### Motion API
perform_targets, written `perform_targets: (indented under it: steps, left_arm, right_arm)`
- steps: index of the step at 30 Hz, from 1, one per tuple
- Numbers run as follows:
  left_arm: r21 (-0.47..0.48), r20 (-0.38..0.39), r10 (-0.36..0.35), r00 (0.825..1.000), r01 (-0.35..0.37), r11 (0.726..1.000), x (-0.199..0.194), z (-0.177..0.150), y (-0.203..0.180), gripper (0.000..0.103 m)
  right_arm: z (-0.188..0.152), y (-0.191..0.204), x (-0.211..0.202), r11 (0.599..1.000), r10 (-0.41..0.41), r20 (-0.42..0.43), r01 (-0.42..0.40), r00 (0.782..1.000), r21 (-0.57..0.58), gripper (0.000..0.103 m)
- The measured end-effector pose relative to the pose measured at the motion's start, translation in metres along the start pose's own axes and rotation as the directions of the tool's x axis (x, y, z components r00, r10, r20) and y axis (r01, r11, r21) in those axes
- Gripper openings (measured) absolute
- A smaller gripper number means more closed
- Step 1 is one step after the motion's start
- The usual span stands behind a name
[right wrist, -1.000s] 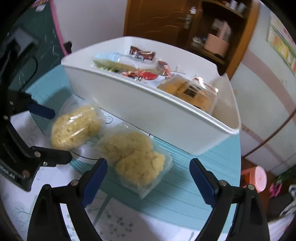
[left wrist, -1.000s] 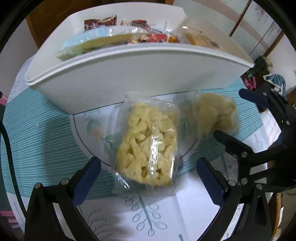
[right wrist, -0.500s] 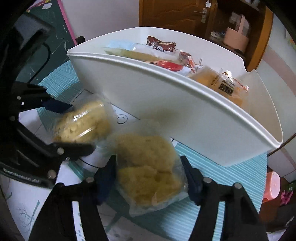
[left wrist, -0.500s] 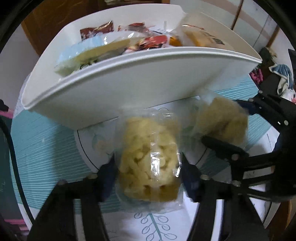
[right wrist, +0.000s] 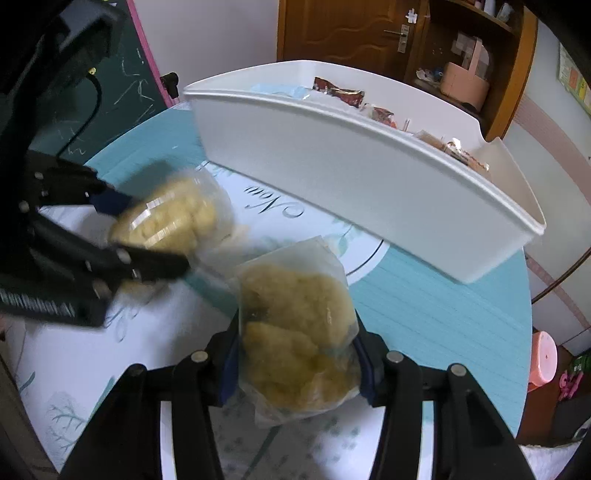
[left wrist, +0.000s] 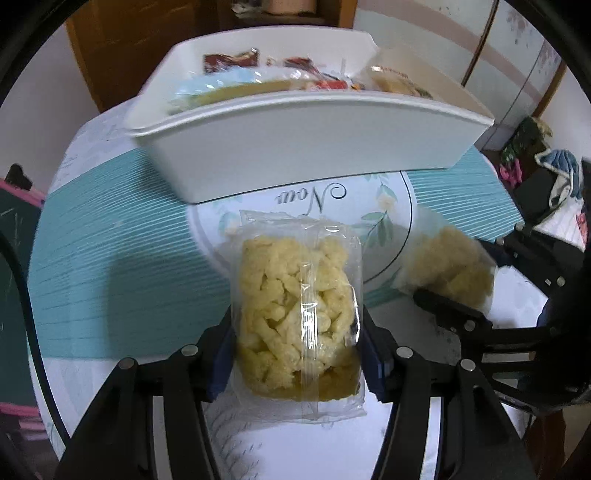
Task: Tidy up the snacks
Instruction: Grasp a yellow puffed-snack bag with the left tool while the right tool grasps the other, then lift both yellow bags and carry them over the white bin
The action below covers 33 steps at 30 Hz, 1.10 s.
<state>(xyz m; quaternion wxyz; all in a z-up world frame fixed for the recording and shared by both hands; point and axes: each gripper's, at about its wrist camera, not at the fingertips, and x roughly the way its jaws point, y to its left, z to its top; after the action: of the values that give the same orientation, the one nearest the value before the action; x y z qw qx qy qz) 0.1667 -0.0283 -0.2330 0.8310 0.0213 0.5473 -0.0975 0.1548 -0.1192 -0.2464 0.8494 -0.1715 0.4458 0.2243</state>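
Observation:
A clear bag of pale yellow puffed snacks (left wrist: 291,280) sits between the blue pads of my left gripper (left wrist: 295,332), which is shut on it and holds it off the table. A second clear bag of yellow snack chunks (right wrist: 291,295) is squeezed in my right gripper (right wrist: 295,339), whose jaws are closing on it. Each wrist view also shows the other gripper with its bag: the chunk bag (left wrist: 450,266) at the right, the puffed bag (right wrist: 173,218) at the left. Beyond both stands a long white bin (left wrist: 314,147) (right wrist: 369,177) holding several wrapped snacks (left wrist: 229,61).
The round table carries a teal striped cloth (left wrist: 110,258) with a white printed centre (left wrist: 314,195). A green chalkboard (right wrist: 122,92) stands at the left, a wooden door (right wrist: 343,29) behind the bin. A pink stool (right wrist: 543,362) sits on the floor at the right.
Both grippers went from wide open around bags lying on the table to shut on them. Both bags now hang off the cloth, and the bin looks farther away.

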Motion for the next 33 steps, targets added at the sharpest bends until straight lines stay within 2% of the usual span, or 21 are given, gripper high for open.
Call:
perform_targets:
  steps: [6, 7, 9, 15, 25, 33]
  left_arm:
    - [-0.035, 0.058, -0.018, 0.998, 0.020, 0.999, -0.041, -0.012, 0.014, 0.056]
    - [-0.035, 0.065, -0.017, 0.998, 0.020, 0.999, -0.043, -0.004, 0.018, 0.056]
    - [-0.029, 0.087, -0.016, 0.996, 0.019, 0.999, -0.062, -0.008, 0.027, 0.056]
    - [0.014, 0.164, -0.020, 0.986, 0.018, 1.000, -0.112, -0.002, 0.022, 0.056]
    - [0.097, 0.275, -0.028, 0.961, 0.001, 0.995, -0.174, 0.019, 0.003, 0.056]
    - [0.135, 0.368, 0.023, 0.930, -0.078, 0.988, -0.217, 0.062, -0.002, 0.057]
  right_arm:
    - [-0.007, 0.009, -0.029, 0.997, 0.014, 0.056, -0.018, 0.998, 0.073, 0.050]
    - [-0.007, 0.009, -0.036, 0.996, 0.015, 0.071, -0.021, 0.997, 0.086, 0.050]
    - [-0.007, 0.010, -0.048, 0.994, 0.014, 0.096, -0.024, 0.995, 0.107, 0.050]
    - [0.005, 0.007, -0.090, 0.990, 0.001, 0.181, -0.026, 0.983, 0.138, 0.050]
    - [0.037, 0.000, -0.161, 0.986, -0.054, 0.321, -0.001, 0.945, 0.169, 0.051]
    - [0.070, -0.020, -0.196, 0.979, -0.104, 0.381, 0.028, 0.919, 0.200, 0.051]
